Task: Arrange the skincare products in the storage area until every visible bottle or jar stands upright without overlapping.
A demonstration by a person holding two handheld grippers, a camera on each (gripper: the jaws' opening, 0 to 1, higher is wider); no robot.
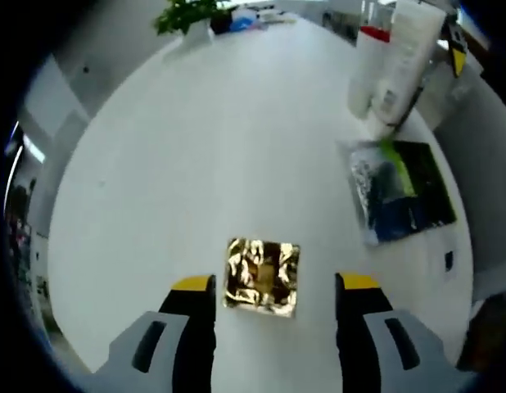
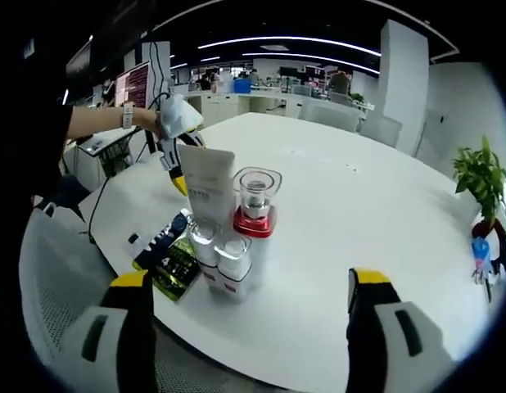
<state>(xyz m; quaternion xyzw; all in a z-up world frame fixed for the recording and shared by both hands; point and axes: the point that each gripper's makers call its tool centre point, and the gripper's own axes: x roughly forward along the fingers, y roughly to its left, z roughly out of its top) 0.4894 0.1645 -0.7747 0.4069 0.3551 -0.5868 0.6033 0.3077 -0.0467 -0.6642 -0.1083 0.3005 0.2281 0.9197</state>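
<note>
A cluster of skincare products stands near the table's near edge in the right gripper view. It holds a tall white tube (image 2: 209, 190), a bottle with a clear cap and red collar (image 2: 255, 206) and small white bottles (image 2: 229, 260). They stand close together and look upright. My right gripper (image 2: 250, 280) is open just in front of them, holding nothing. In the left gripper view the same tube (image 1: 403, 57) and bottles sit at the upper right. My left gripper (image 1: 276, 296) is open over a gold foil square (image 1: 263, 277). A hand carries the left gripper (image 2: 174, 151) behind the cluster.
Dark green and blue sachets (image 1: 403, 192) lie flat beside the bottles, and reappear as sachets (image 2: 165, 254) at the table edge. A potted plant (image 2: 482, 182) stands far right. A mesh chair (image 2: 56, 278) is at the near left. The white table (image 1: 196, 147) spreads wide.
</note>
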